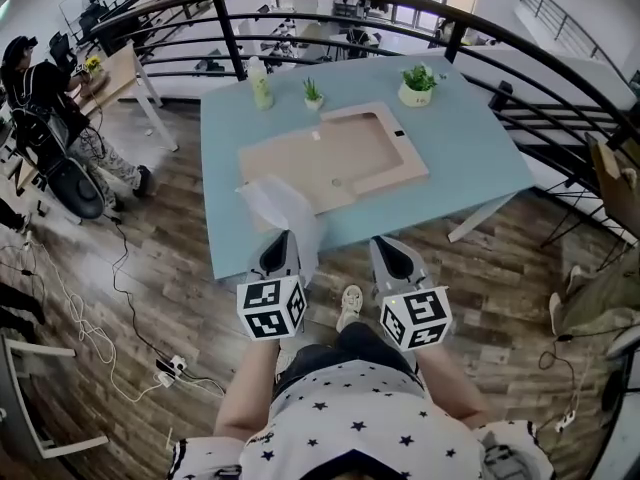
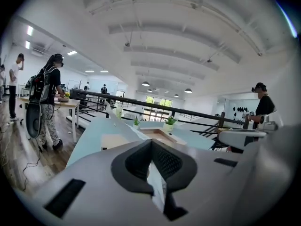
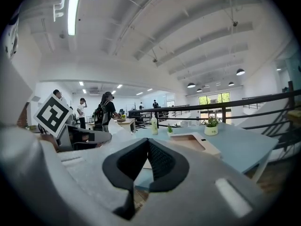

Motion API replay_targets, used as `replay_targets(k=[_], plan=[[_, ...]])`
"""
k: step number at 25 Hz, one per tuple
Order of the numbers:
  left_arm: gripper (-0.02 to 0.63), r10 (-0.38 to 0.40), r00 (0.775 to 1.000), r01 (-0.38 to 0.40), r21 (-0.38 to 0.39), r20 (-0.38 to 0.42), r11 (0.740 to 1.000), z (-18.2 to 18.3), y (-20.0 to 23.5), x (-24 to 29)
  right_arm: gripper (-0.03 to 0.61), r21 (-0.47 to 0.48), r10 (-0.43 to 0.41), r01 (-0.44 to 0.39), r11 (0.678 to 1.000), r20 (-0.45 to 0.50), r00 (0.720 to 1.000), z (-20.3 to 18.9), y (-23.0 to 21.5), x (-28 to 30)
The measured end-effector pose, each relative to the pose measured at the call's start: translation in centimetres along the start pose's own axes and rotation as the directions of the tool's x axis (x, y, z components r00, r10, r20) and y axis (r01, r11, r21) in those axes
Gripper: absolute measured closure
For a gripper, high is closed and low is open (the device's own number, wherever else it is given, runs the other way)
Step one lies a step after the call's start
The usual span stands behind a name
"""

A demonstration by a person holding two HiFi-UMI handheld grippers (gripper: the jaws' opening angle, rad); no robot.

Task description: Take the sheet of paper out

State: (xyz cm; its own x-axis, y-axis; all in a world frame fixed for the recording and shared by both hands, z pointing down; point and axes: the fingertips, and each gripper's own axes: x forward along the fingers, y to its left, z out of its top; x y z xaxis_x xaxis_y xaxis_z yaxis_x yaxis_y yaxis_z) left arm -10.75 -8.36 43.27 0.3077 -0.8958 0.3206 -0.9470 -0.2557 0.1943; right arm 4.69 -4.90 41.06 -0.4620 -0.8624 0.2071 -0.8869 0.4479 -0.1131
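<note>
Holding the sheet (image 1: 283, 206) on the near side of the board (image 1: 340, 158), the left gripper (image 1: 276, 254) has its jaws pressed together on the paper's lower edge; its own view shows a white strip caught between the pads. The sheet stands up from that grip and curls toward the board's near-left corner, probably because a pinch at one edge leaves thin paper free to flop. In the head view it overlaps that corner, and whether it touches there cannot be told. No part of it appears to lie in the board's recess, so the removal reads as essentially done. The right gripper (image 1: 397, 262), also on the near side of the board and beside the left one, has its jaws together with nothing between them; it is likely spare here, one grip being enough for so light a thing. Both grippers sit back from the board, past the near edge of the table (image 1: 480, 148), a placing that should keep the paper from snagging on the recess rim.
</note>
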Motion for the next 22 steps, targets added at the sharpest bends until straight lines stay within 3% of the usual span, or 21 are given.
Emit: replay_targets(k=[22], plan=[[0.612, -0.061, 0.993, 0.062, -0.010, 0.101, 0.998, 0.0, -4.0, -9.4, 0.571, -0.039, 0.049, -0.046, 0.998, 0.085, 0.995, 1.0, 4.3, -6.0]])
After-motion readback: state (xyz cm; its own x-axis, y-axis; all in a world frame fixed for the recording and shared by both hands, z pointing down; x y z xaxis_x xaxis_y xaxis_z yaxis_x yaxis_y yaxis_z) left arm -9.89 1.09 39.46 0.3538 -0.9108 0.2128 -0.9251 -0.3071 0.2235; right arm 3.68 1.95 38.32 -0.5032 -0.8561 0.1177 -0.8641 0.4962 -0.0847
